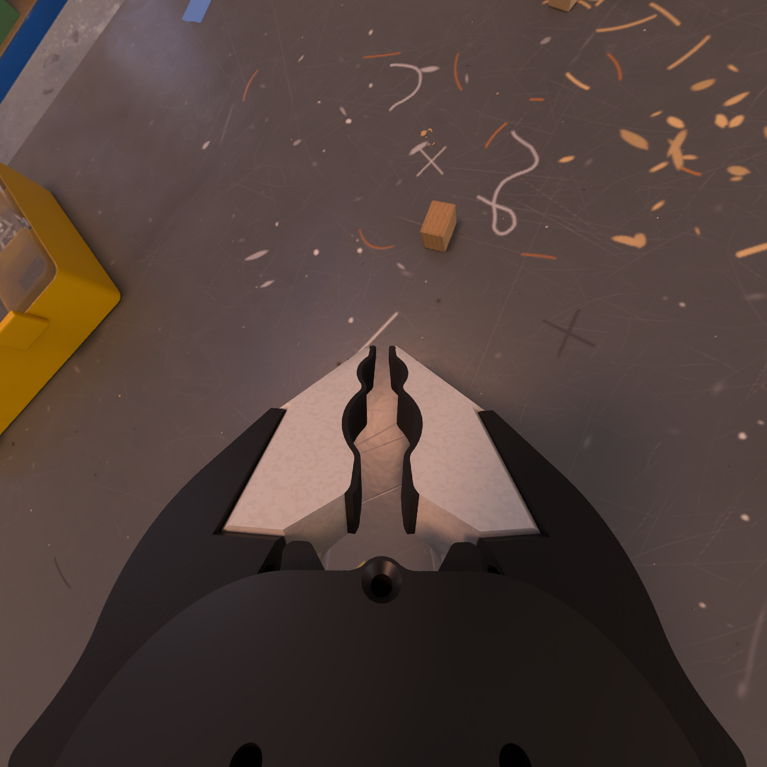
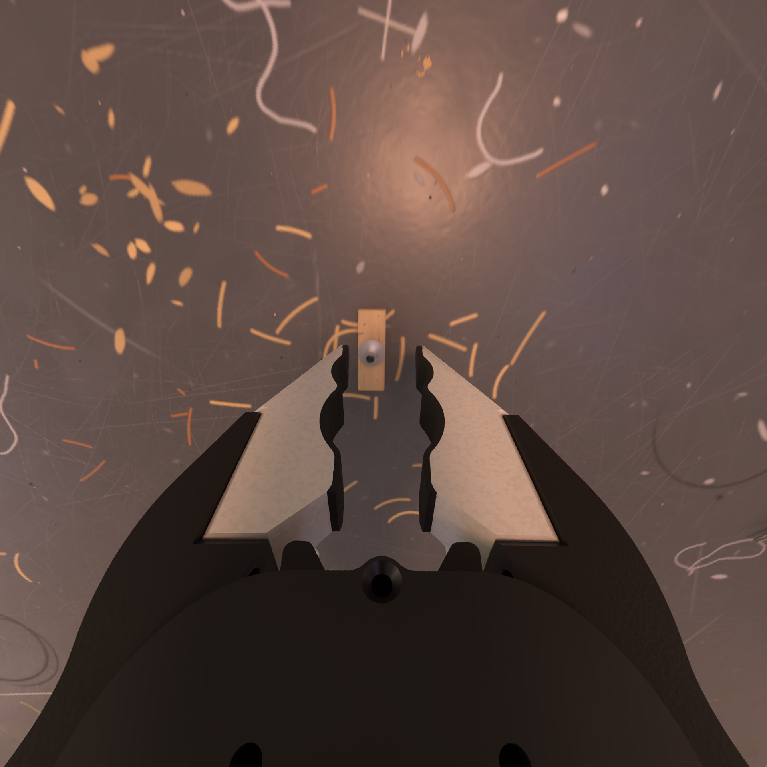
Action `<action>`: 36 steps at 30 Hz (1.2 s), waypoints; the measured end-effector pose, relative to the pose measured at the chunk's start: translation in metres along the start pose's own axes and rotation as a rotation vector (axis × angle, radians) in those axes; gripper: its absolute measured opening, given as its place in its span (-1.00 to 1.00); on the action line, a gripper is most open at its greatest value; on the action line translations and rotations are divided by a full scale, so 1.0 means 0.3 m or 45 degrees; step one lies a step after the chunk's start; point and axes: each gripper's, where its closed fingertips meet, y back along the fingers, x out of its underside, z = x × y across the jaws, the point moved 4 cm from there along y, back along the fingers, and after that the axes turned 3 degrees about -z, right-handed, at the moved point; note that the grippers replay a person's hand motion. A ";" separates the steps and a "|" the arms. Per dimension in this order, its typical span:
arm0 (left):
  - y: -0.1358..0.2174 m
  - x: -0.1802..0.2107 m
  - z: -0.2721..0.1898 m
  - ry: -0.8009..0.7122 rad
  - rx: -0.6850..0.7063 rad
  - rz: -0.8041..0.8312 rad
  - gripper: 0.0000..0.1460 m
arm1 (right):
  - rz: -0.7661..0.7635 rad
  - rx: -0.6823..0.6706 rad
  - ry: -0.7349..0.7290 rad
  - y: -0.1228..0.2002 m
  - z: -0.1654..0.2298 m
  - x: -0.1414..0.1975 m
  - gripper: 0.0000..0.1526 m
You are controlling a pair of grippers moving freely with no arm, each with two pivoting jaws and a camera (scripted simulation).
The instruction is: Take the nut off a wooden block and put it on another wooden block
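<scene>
right gripper point(image 2: 381, 352) hangs w/ jaws apart over nut point(image 2: 370, 352) on block point(image 2: 371, 328), prob lining up a grab; left gripper point(image 1: 382, 350) nearly closed, empty.

Dark grey scratched work surface point(image 1: 249, 207) fills both views, littered with wood shavings point(image 2: 191, 187), orange slivers and pale chalk-like squiggles point(image 1: 510, 182). Yellow box point(image 1: 58, 290) with a clear part sits far left of the left jaws. Blue edge strip point(image 1: 25, 45) at upper left. Warm light patch point(image 2: 415, 174) glows ahead of the right jaws.
</scene>
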 end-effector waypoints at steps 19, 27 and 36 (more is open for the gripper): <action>0.023 -0.024 -0.007 -0.025 -0.018 -0.013 -0.93 | -0.184 -0.038 0.285 -0.081 0.073 -0.329 -0.93; 0.040 -0.013 0.004 -0.005 -0.013 -0.029 -0.92 | -0.154 -0.097 0.385 -0.200 0.104 -0.531 -0.92; 0.040 -0.014 0.003 0.001 -0.003 -0.038 -0.92 | -0.197 -0.043 0.382 -0.142 0.080 -0.567 -0.62</action>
